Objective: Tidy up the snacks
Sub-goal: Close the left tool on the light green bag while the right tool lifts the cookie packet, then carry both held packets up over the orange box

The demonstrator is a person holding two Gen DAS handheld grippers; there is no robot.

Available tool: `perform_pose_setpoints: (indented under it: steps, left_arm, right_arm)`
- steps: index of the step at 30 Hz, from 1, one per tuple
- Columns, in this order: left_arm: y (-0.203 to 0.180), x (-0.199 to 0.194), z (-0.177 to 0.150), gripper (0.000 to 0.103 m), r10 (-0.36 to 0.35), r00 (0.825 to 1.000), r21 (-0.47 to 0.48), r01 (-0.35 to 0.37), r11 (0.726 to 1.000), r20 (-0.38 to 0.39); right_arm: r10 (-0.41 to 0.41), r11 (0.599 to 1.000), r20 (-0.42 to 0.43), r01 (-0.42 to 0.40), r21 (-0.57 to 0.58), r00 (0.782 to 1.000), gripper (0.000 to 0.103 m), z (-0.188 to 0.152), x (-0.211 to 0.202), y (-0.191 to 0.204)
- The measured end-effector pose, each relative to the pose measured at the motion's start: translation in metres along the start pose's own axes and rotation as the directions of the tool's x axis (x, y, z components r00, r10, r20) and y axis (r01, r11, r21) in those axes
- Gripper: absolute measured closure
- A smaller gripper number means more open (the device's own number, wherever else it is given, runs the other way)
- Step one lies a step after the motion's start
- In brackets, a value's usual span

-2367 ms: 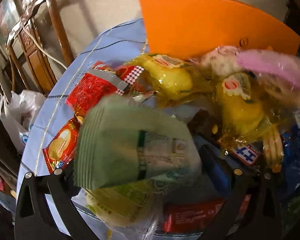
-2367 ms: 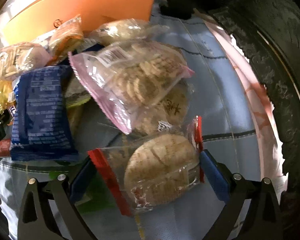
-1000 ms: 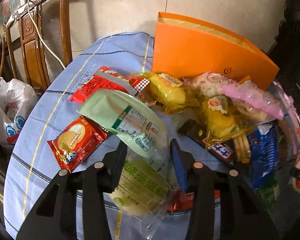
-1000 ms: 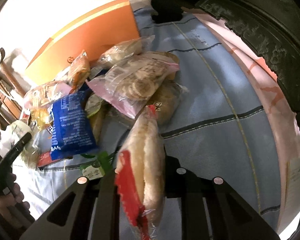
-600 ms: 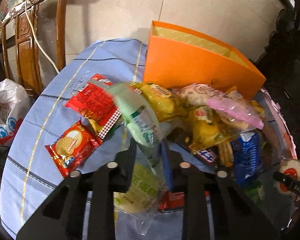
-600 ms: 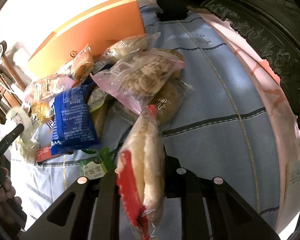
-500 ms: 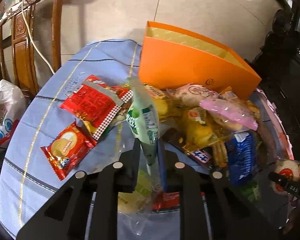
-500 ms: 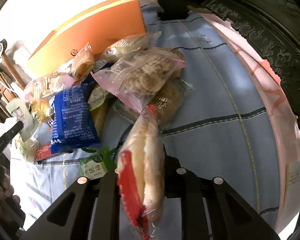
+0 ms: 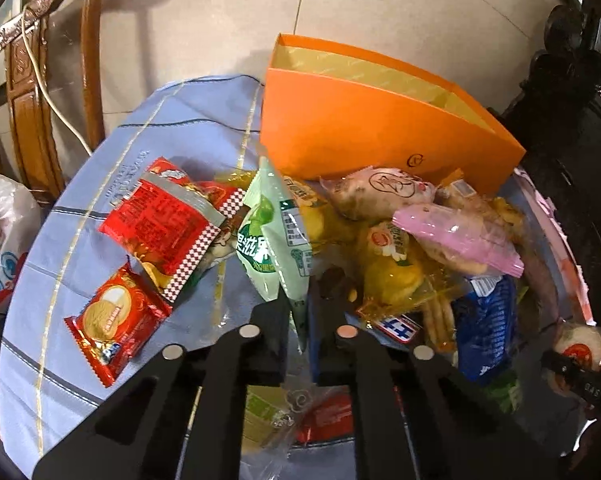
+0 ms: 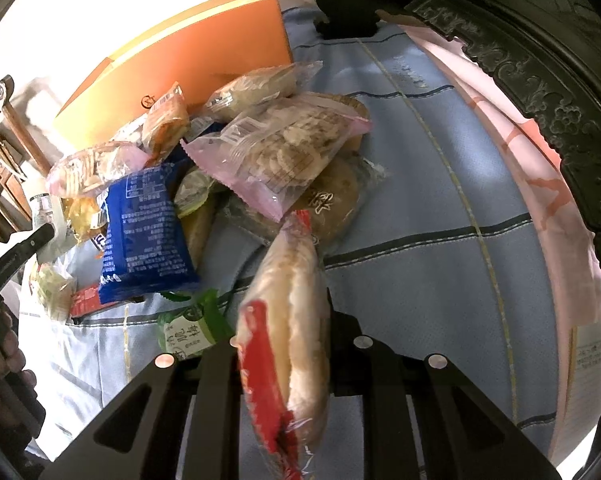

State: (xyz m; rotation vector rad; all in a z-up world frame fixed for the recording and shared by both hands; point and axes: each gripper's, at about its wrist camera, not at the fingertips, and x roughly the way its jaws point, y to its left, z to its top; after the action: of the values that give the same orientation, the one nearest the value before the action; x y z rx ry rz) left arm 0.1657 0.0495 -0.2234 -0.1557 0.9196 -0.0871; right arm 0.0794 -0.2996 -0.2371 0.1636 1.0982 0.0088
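My left gripper point(image 9: 298, 312) is shut on a pale green snack packet point(image 9: 276, 240) and holds it upright above the table. My right gripper point(image 10: 286, 320) is shut on a clear round-cracker packet with red ends point(image 10: 292, 332), held edge-on above the cloth. An open orange box point(image 9: 372, 120) stands at the back of the table; it also shows in the right wrist view point(image 10: 188, 60). A heap of snacks lies in front of it: a pink cracker bag point(image 10: 280, 148), a blue packet point(image 10: 144, 216), yellow packets point(image 9: 388, 264) and red packets point(image 9: 160, 220).
The round table has a blue striped cloth point(image 10: 420, 208). A wooden chair point(image 9: 40, 92) and a white plastic bag point(image 9: 0, 240) stand at the left. Dark carved furniture point(image 10: 540, 40) borders the right. A small green packet point(image 10: 192, 328) lies near my right gripper.
My left gripper has closed on the green packet, lifted it and turned it edge-on. My right gripper has closed on the cracker packet and raised it clear of the pile.
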Motion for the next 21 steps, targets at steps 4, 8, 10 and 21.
perform_pose_setpoints:
  steps: [4,8,10,21]
  left_arm:
    - [0.007,-0.002,0.001,0.1,-0.035,0.999,-0.033,0.035,0.999,-0.005]
    - [0.01,-0.009,0.0,0.101,-0.058,0.998,-0.044,0.058,0.997,0.006]
    - [0.009,-0.018,0.001,0.101,-0.067,0.997,-0.036,0.068,0.997,0.032]
    - [-0.007,-0.074,0.02,0.101,-0.09,0.984,0.04,0.085,0.996,0.153]
  right_arm:
    - [0.002,1.0,0.005,-0.002,-0.006,1.0,0.086,0.0,-0.001,0.002]
    - [0.004,1.0,0.008,-0.004,-0.008,1.0,0.086,-0.001,-0.002,0.002]
    - [0.003,1.0,0.013,-0.003,-0.008,1.0,0.086,0.0,-0.004,0.002]
    - [0.051,0.997,0.087,-0.045,-0.064,0.995,0.086,0.015,-0.038,0.028]
